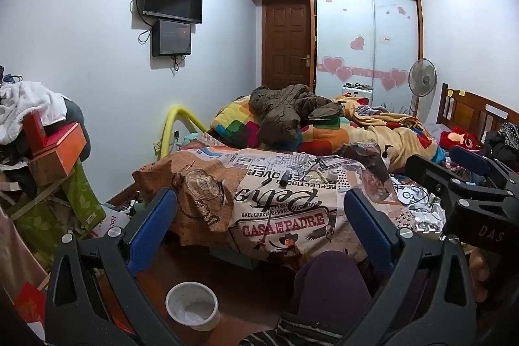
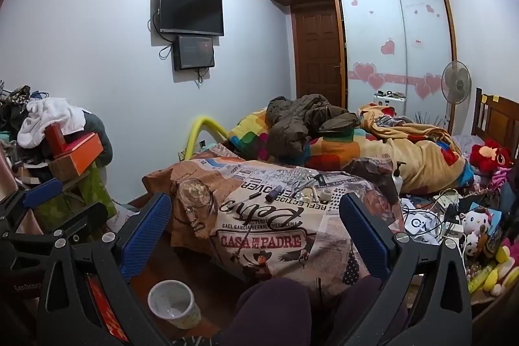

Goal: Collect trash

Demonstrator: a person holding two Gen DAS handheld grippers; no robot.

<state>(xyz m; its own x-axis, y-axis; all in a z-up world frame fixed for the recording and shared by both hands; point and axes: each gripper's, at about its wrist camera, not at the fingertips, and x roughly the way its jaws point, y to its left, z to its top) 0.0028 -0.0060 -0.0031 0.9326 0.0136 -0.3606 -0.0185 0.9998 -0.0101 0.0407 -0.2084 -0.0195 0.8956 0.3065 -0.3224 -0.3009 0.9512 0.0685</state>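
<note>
A white paper cup (image 1: 192, 310) stands on the brown floor below the bed's foot; it also shows in the right wrist view (image 2: 172, 304). Small loose items, a marker (image 1: 284, 178), a pen and a small white roll (image 2: 325, 194), lie on the printed bedcover (image 1: 279, 216). My left gripper (image 1: 259, 226) is open and empty, held above the floor in front of the bed. My right gripper (image 2: 256, 229) is open and empty beside it; it shows at the right edge of the left wrist view (image 1: 467, 196).
A pile of boxes and clothes (image 1: 48, 138) stands at the left. Blankets and a brown jacket (image 1: 285, 109) cover the bed. Cables, plush toys and bottles (image 2: 470, 232) lie at the right. My knees (image 2: 275, 310) are at the bottom. A fan (image 1: 421, 80) stands by the wardrobe.
</note>
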